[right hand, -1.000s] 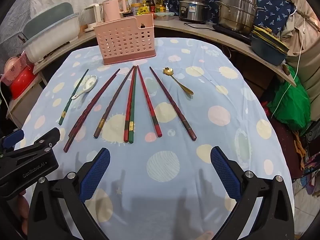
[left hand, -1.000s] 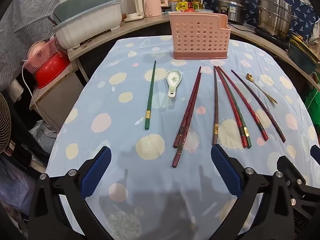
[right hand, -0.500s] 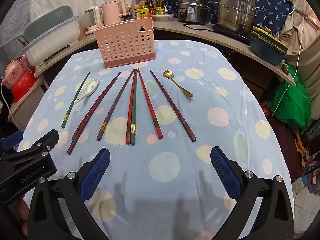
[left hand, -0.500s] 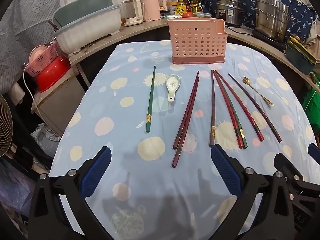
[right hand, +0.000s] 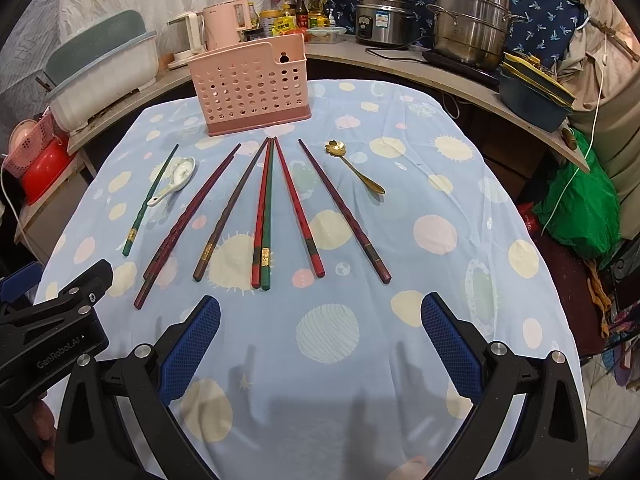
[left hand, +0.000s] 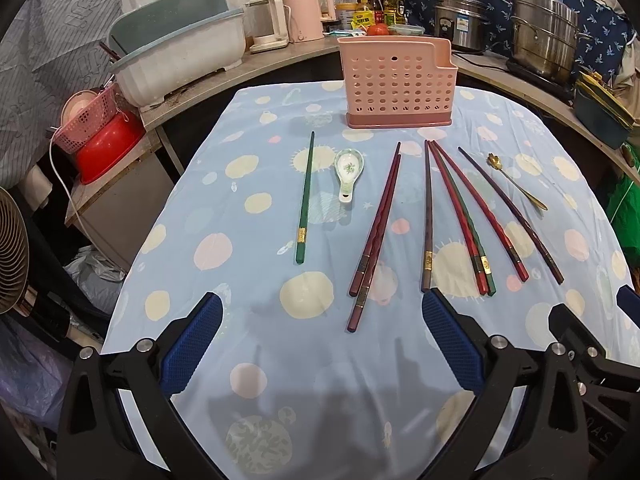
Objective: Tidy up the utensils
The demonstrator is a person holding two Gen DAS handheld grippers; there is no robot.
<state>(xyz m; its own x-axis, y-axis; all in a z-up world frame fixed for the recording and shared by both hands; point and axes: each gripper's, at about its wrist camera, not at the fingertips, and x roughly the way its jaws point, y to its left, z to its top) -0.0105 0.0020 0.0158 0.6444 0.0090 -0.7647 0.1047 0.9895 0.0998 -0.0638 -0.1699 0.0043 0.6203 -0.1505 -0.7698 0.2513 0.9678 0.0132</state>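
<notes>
On the desk [left hand: 256,344], left to right: our left claw [left hand: 322,344], spread wide and empty; green chopstick [left hand: 305,197] ahead of it, lengthwise toward the pink caddy [left hand: 396,82]; our right claw [right hand: 320,344], likewise spread and empty, nearer the gold spoon [right hand: 354,167].

Black jaws, blue textured pads [left hand: 192,344]

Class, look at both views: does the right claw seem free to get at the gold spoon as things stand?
Probably yes. The right claw is open and holds nothing, and the gold spoon lies alone on the tablecloth, apart from the nearest dark chopstick. Only bare cloth lies between them.
</notes>
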